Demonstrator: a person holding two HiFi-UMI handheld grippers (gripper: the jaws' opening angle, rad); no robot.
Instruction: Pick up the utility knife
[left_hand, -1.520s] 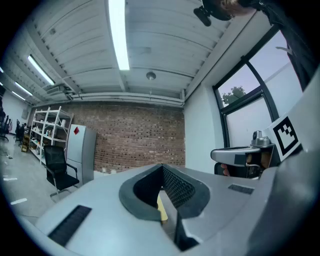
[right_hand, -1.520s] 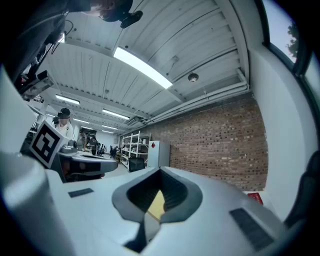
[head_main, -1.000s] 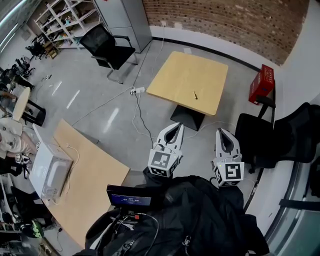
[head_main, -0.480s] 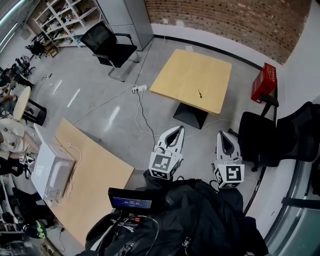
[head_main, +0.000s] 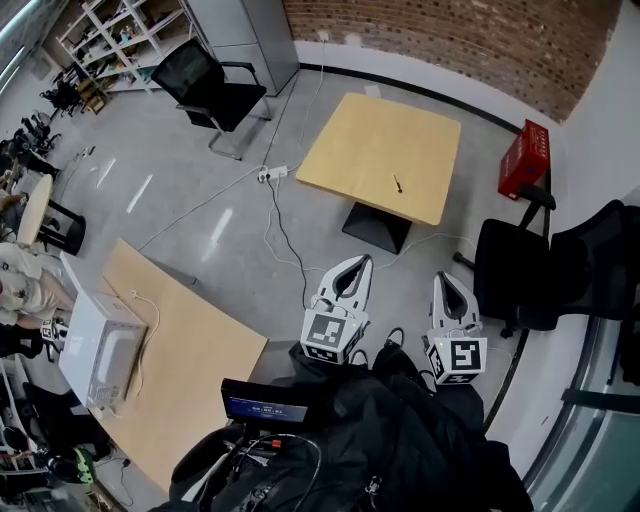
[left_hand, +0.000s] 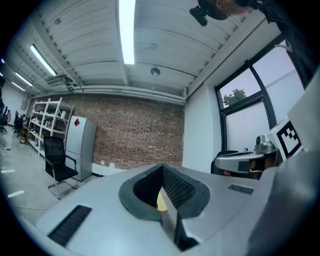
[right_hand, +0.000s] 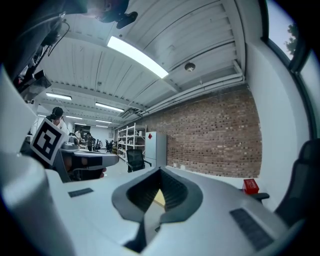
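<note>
The utility knife (head_main: 397, 184) is a small dark sliver lying on the square light-wood table (head_main: 360, 150), far ahead of me across the floor. My left gripper (head_main: 358, 262) is held in the air well short of the table, its jaws meeting at the tips with nothing between them. My right gripper (head_main: 447, 277) hangs beside it, also shut and empty. In the left gripper view the left gripper (left_hand: 162, 166) shows its jaws touching, with a bit of yellow table top seen through the loop. The right gripper (right_hand: 160, 170) looks the same in the right gripper view.
A white cable and power strip (head_main: 272, 174) trail over the grey floor left of the table. A red crate (head_main: 524, 160) and black chairs (head_main: 560, 270) stand at the right, another black chair (head_main: 205, 80) at the back left. A long desk (head_main: 190, 350) with a white box (head_main: 95, 350) is at my left.
The view has shifted a little; the table and knife sit slightly higher and the grippers slightly lower in the picture. Both grippers stay shut and empty.
</note>
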